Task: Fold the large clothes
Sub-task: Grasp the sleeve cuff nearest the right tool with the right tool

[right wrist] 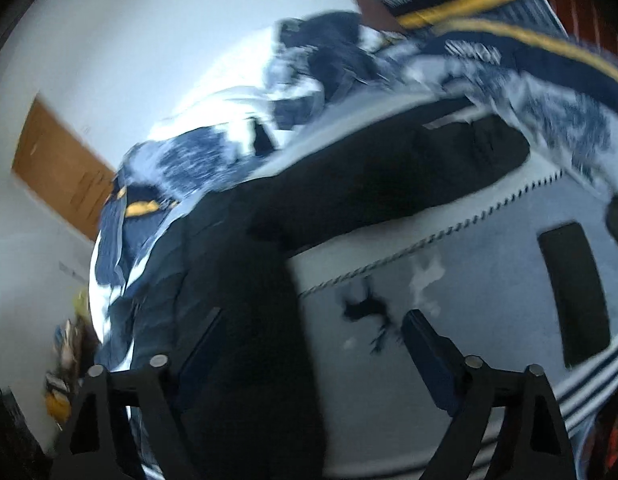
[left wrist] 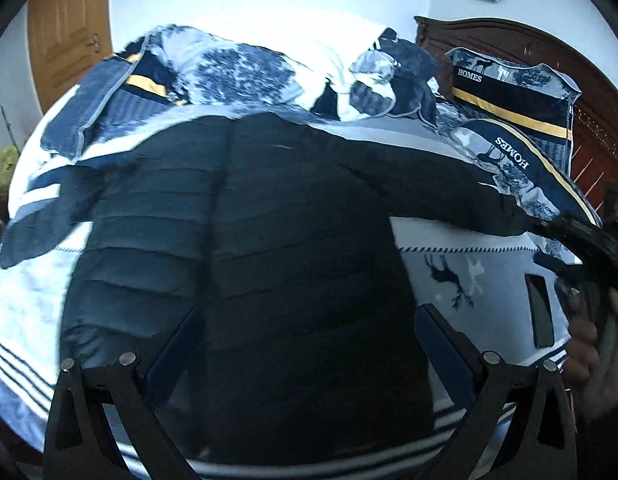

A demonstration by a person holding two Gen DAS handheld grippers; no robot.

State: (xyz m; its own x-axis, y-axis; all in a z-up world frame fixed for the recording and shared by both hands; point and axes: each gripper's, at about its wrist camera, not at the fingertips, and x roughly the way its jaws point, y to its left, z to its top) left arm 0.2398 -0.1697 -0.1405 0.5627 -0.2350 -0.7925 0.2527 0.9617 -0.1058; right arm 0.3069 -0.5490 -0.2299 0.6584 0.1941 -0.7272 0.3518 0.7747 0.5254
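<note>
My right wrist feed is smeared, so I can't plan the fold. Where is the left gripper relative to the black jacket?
Observer: The left gripper is open over the lower body of the black quilted puffer jacket, with nothing gripped.
Operator: And the sleeve on the side away from me?
Observer: That far sleeve looks spread out sideways, unfolded, on the blue-and-white patterned bedsheet.
</note>
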